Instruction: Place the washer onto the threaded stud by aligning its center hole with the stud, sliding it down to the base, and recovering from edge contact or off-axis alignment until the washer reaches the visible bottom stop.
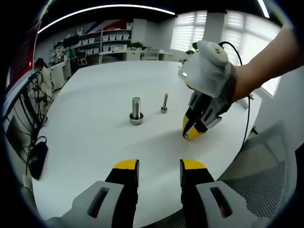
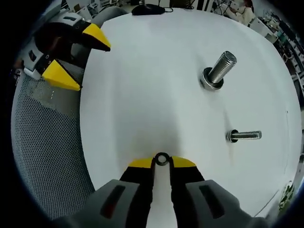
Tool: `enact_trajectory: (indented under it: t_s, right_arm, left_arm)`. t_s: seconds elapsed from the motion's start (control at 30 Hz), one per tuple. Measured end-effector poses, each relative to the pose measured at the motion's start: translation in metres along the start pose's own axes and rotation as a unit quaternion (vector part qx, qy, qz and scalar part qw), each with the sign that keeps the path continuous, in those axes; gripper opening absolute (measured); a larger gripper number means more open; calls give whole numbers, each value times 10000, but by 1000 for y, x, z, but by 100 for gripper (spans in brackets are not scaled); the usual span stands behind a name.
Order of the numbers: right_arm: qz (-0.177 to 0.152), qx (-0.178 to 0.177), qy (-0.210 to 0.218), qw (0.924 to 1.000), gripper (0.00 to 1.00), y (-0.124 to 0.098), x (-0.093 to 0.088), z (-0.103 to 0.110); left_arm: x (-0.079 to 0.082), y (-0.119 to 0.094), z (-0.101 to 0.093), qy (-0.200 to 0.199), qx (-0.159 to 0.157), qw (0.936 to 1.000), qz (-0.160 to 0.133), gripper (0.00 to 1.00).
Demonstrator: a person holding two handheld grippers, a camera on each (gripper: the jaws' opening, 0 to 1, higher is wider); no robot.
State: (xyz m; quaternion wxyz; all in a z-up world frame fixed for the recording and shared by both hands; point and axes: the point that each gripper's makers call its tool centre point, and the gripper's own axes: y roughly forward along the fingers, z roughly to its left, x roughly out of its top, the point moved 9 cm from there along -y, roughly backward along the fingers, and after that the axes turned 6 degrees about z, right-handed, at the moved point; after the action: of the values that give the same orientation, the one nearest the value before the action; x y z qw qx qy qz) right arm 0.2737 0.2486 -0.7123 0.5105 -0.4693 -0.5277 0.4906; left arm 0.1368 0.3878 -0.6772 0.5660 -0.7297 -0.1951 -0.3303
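On the white table [image 1: 95, 142] stand two upright threaded studs: a thick one [image 1: 136, 109] [image 2: 219, 69] with a wide round base, and a thin one [image 1: 164, 101] [image 2: 244, 136] just beside it. A small metal washer [image 2: 162, 159] sits pinched between my right gripper's yellow tips. My right gripper [image 2: 162, 162] [image 1: 191, 133] is shut on it, tips down at the table surface, a short way from the thin stud, held by a gloved hand [image 1: 209, 71]. My left gripper [image 1: 159, 167] [image 2: 71, 59] hovers open near the table's edge with nothing between its fingers.
A grey mesh chair [image 2: 45, 142] [image 1: 266, 185] stands against the table edge below the left gripper. A black mouse [image 2: 148, 9] [image 1: 37, 159] and cables [image 1: 28, 109] lie at the table's far side. Shelves [image 1: 109, 45] and desks stand further off.
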Motion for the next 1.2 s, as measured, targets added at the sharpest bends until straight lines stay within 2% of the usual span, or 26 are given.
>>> enact_trajectory:
  t_s: [0.1,0.23,0.53,0.9,1.2]
  right_arm:
    - [66,-73,-94,9999,13,0,1,2]
    - [-162,-44,35,9999,13,0,-5,0]
    - [-224,-82,27,9997,13,-5,-4,-2]
    - [-464,-185,377,9980,13,-32,-8,-34]
    - [-550,-392,340,9971,13,-50,-8,-51]
  left_arm:
    - [0,0,1,-28,13,10000,-15,32]
    - [0,0,1,-28,19,10000,-32,32]
    - [0,0,0,-27,4,10000,-21,32]
    - [0,0,0,-22,-10,10000,-26,32]
    - [1,-1,1,-58,-17,10000,-55,32]
